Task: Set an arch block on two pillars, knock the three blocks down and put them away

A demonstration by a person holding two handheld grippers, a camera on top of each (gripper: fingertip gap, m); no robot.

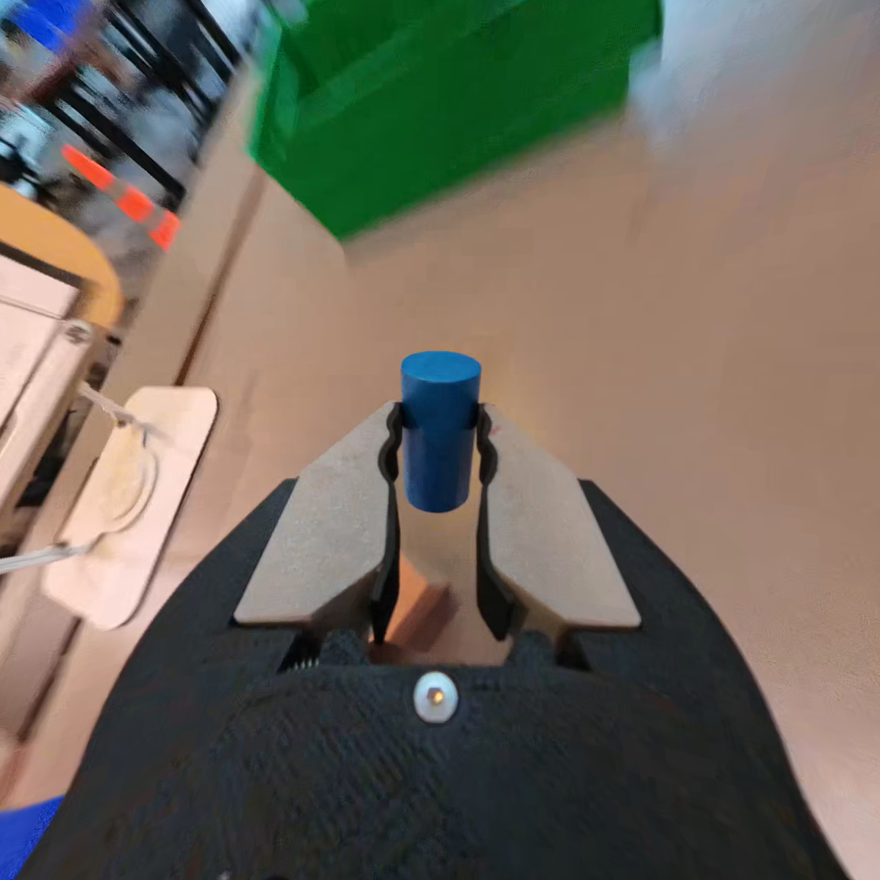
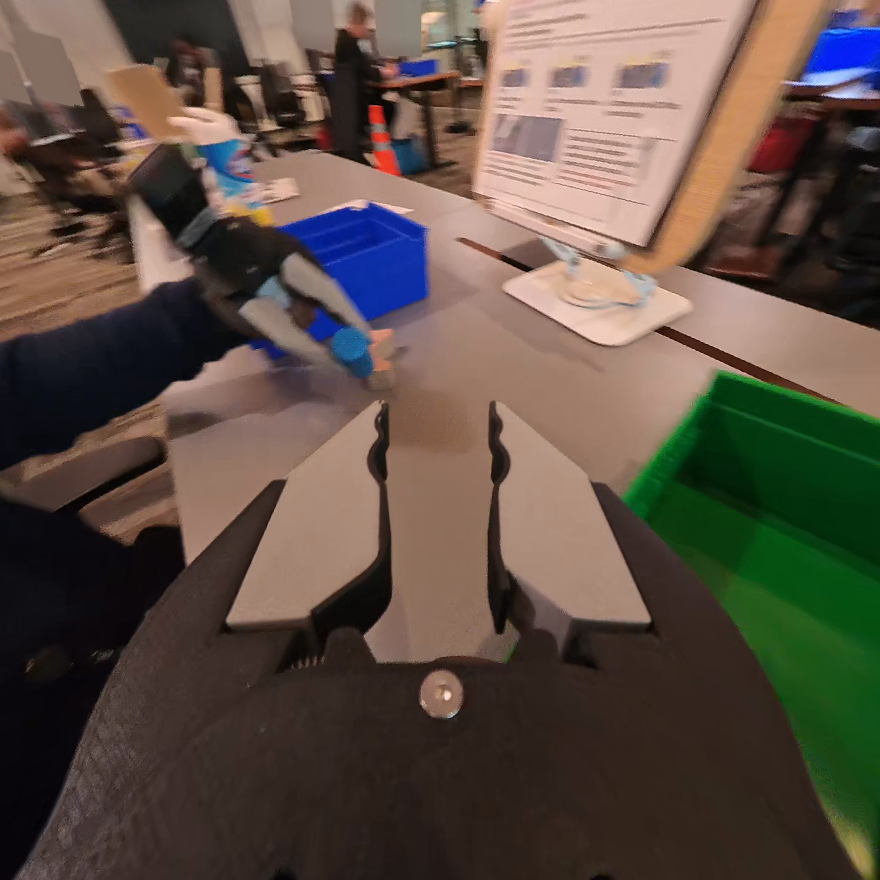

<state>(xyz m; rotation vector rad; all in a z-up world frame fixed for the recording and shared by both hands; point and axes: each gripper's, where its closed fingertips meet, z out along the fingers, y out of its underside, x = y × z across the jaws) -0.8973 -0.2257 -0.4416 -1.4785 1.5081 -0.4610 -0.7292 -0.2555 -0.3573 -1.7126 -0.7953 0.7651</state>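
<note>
My left gripper (image 1: 440, 410) is shut on a blue cylinder block (image 1: 439, 428); both pads press its sides and it stands upright, lifted off the table. A pale orange block (image 1: 419, 605) shows below it between the fingers. In the right wrist view the left gripper (image 2: 355, 340) holds the blue cylinder (image 2: 353, 353) just above the table, right against the pale orange block (image 2: 383, 350). My right gripper (image 2: 438, 410) is open and empty, with only the grey table (image 2: 524, 371) between its fingers.
A green bin (image 2: 771, 533) stands at my right; it also shows ahead in the left wrist view (image 1: 452, 119). A blue bin (image 2: 376, 257) stands behind the left gripper. A sign on a white base (image 2: 600, 300) stands at the back right. People and desks are beyond the table. The left gripper's tips are roughly 20 cm from the right gripper's.
</note>
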